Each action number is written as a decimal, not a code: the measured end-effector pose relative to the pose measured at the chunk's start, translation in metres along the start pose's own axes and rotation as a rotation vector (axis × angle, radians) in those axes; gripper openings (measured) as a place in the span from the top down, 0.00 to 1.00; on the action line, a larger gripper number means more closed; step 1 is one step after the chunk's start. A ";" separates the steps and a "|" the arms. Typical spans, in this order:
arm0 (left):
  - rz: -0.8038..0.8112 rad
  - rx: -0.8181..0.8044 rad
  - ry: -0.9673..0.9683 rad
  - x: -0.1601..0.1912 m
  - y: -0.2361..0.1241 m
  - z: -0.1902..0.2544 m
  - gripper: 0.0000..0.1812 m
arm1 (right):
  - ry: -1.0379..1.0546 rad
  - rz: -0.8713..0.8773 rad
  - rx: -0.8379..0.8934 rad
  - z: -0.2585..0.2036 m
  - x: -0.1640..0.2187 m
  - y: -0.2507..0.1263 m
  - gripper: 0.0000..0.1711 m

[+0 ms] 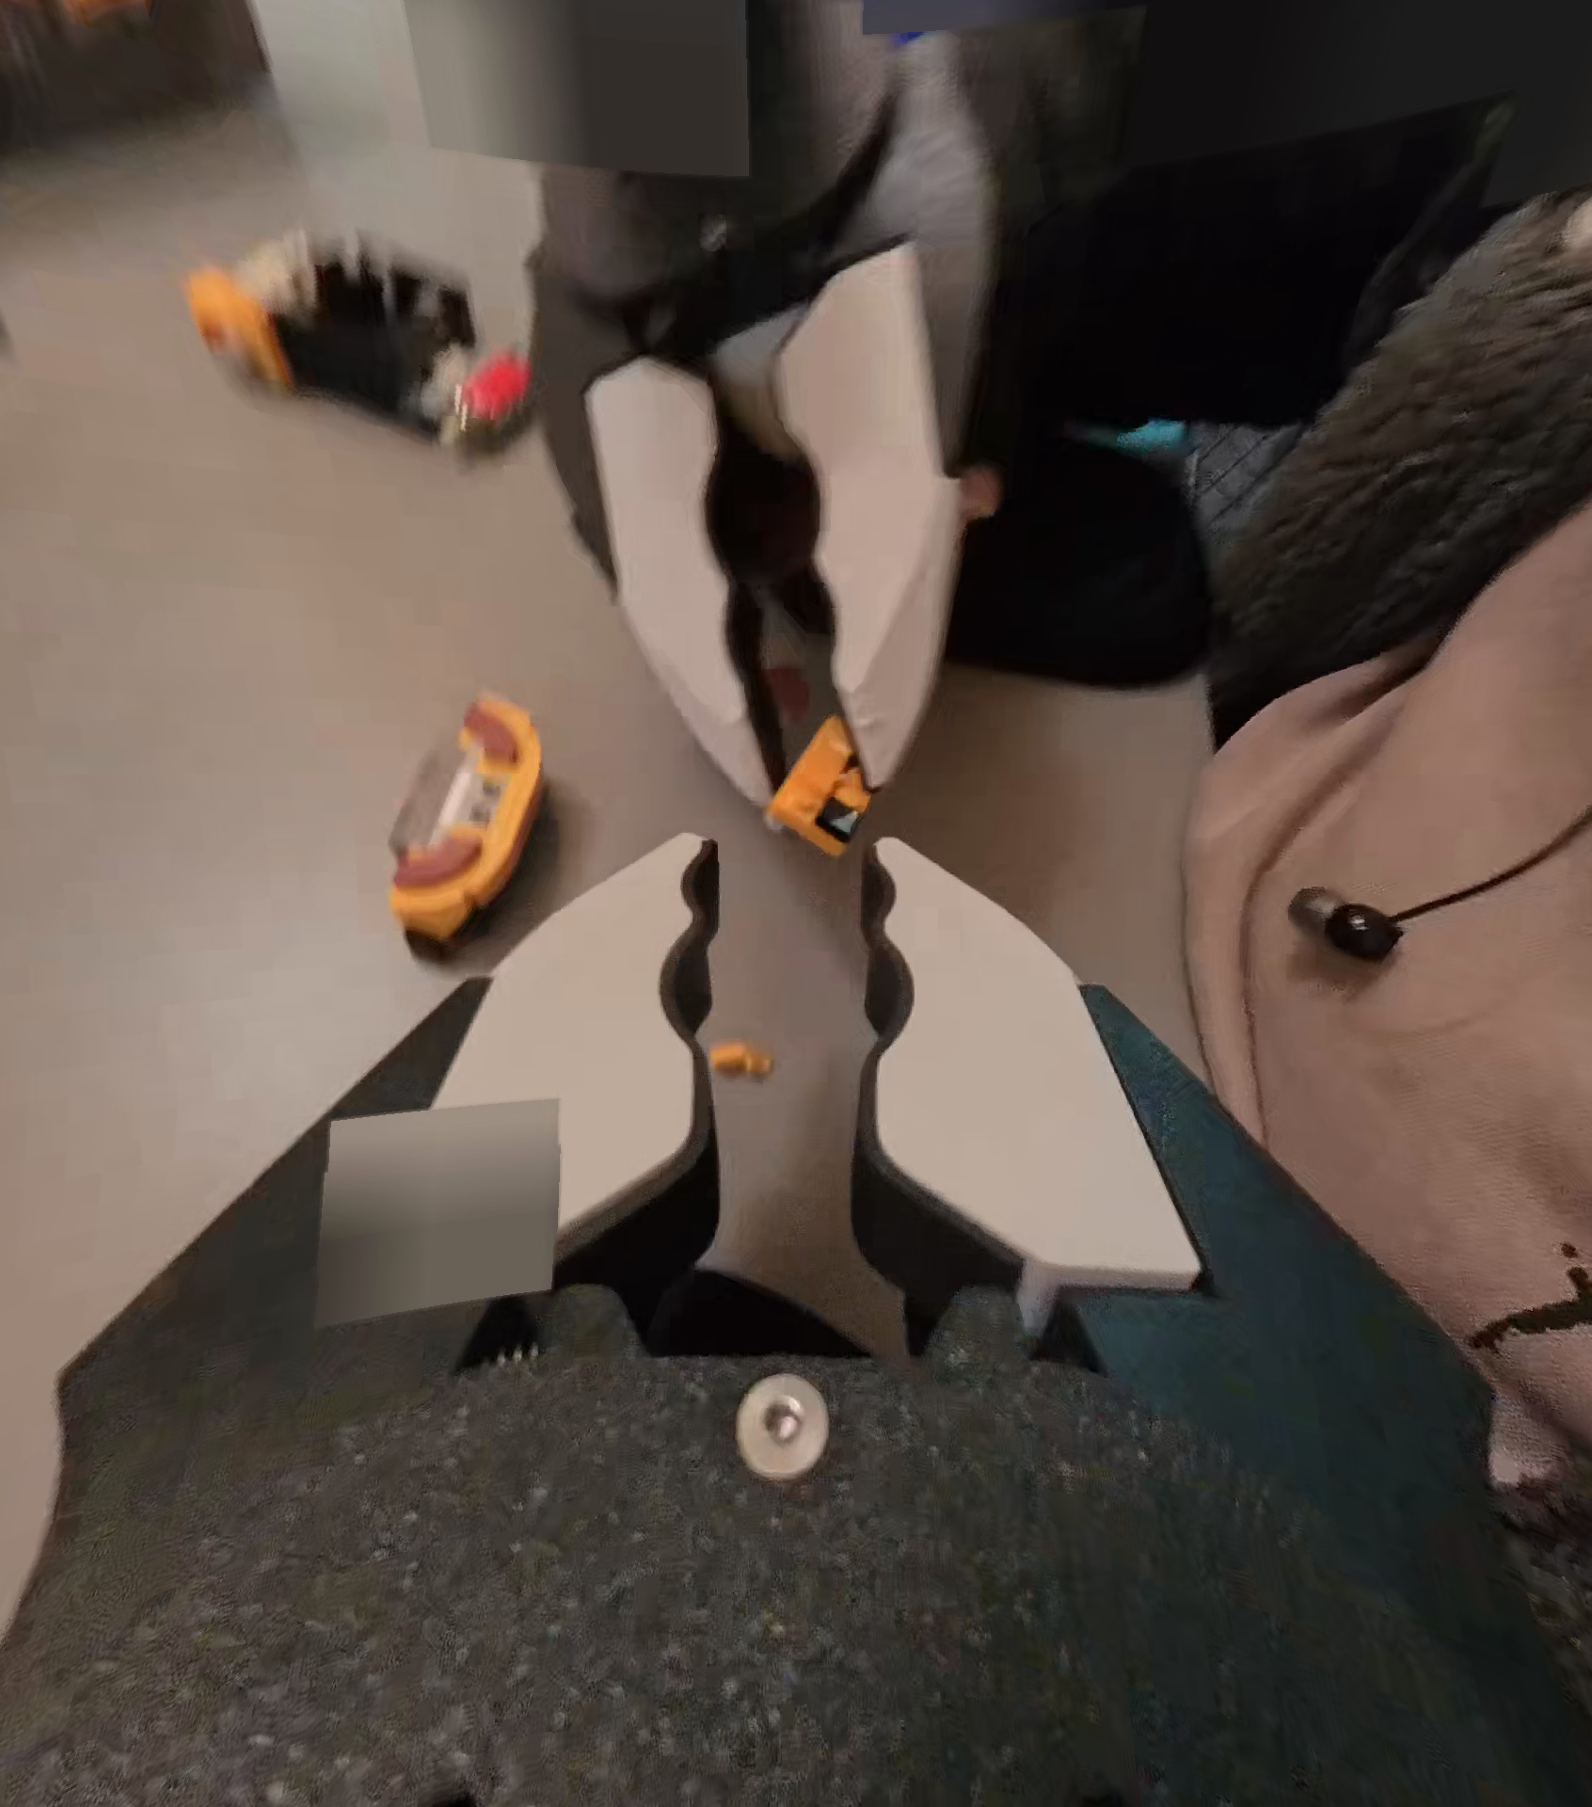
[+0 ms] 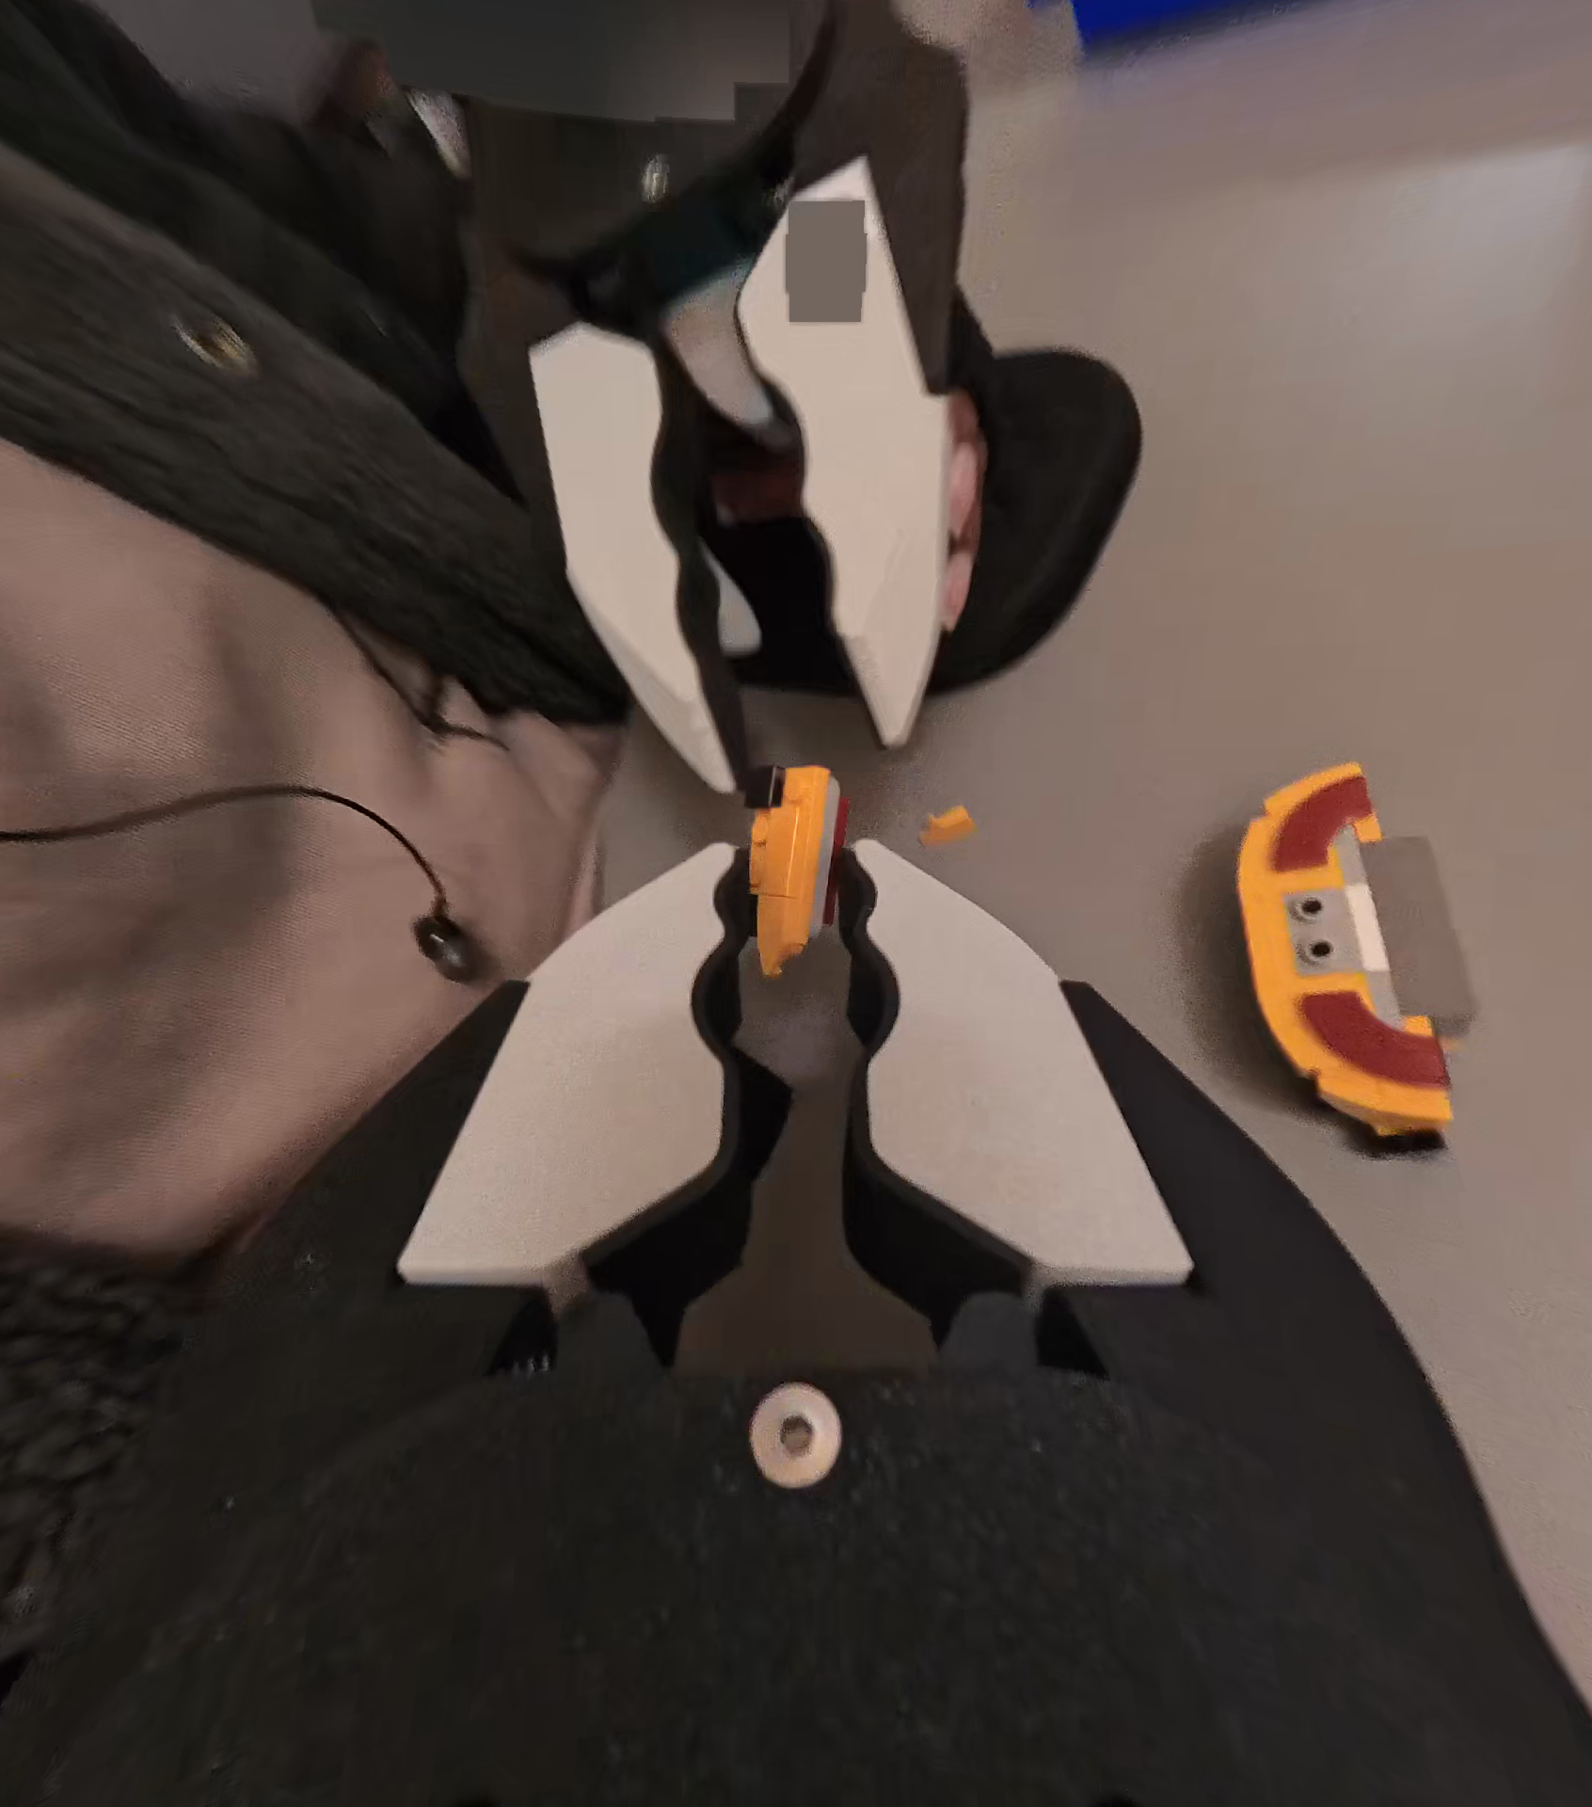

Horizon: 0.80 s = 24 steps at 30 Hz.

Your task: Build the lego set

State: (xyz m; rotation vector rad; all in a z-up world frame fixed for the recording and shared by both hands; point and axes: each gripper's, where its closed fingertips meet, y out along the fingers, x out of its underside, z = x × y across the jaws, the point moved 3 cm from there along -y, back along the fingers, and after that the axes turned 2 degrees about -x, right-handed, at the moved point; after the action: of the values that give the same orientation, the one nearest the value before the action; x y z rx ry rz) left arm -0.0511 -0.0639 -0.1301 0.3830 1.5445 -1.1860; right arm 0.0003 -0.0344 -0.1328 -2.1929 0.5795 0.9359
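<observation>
curved assembly (image 2: pixel 1340 948) on table (image 2: pixel 1359 489) | loose piece (image 2: pixel 947 824) left of it

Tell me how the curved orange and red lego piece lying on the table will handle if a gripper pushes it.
The curved orange and red lego piece lies flat on the table, so it should slide, not roll. It looks light and rigid. It is built from several bricks, so a hard shove may pop some off.

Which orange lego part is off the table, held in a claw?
The small curved assembly in the right claw; the bigger one and tiny piece lie on the table.
</observation>
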 end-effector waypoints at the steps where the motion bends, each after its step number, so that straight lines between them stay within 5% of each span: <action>1: 0.036 0.004 0.053 -0.007 -0.002 0.005 0.84 | 0.013 0.044 -0.037 -0.004 -0.005 -0.003 0.90; 8: 0.115 -0.003 0.194 -0.034 -0.010 0.020 0.89 | -0.053 0.147 -0.120 -0.025 -0.021 -0.006 0.90; 17: 0.035 -0.090 0.026 -0.017 -0.011 0.008 0.90 | -0.463 0.015 0.440 -0.021 -0.013 0.005 0.80; 24: -0.009 -0.091 -0.018 -0.011 -0.005 0.007 0.90 | -0.530 -0.062 0.536 -0.011 -0.008 0.014 0.89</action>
State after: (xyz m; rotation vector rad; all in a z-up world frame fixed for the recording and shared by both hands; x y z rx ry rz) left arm -0.0468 -0.0678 -0.1172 0.3048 1.5794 -1.1191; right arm -0.0084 -0.0514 -0.1268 -1.4074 0.4351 1.1185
